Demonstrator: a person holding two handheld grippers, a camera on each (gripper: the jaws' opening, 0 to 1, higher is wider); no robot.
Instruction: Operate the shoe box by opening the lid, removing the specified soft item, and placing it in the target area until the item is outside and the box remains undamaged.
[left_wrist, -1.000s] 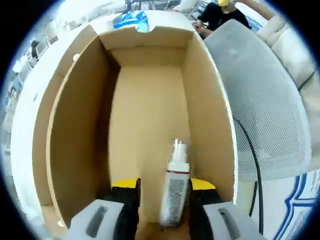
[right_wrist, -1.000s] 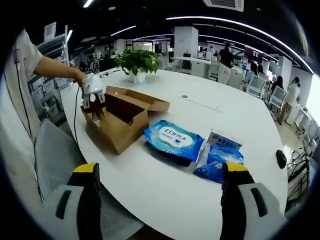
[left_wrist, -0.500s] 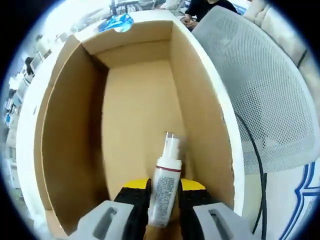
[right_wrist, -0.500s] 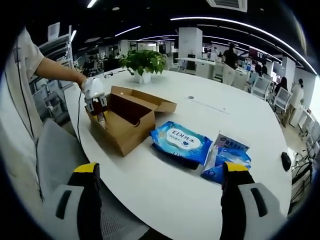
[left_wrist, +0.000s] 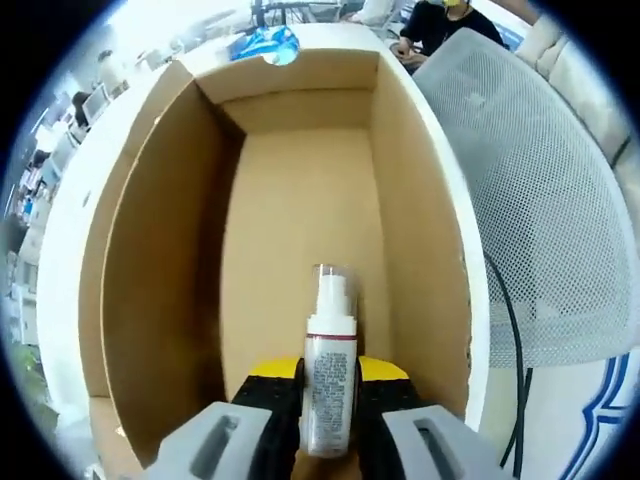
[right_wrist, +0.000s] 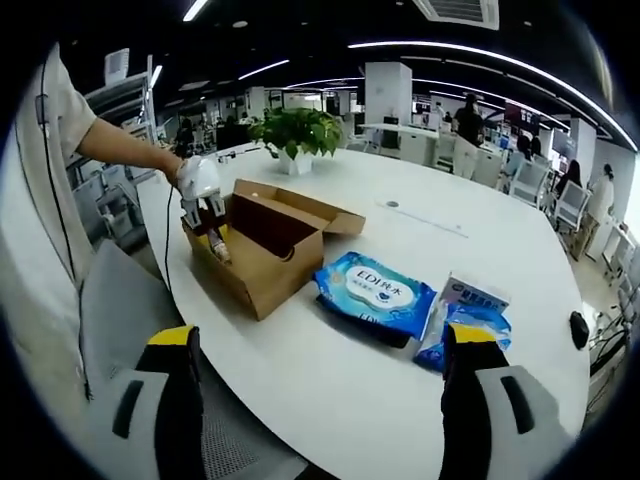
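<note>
1. Left gripper view sat close over the open shoe box (left_wrist: 300, 200), looking down along its length past its own jaws into the cardboard interior; a mesh chair (left_wrist: 530, 200) lay along its right side.
2. Right gripper view stood well back at the white table (right_wrist: 480, 290) edge, facing across it, with the whole box (right_wrist: 265, 255) small at left-centre.
3. Shared: the box, the left gripper (right_wrist: 205, 205) at its near end, and the blue packet (left_wrist: 265, 45) (right_wrist: 375, 290) beyond the box.
</note>
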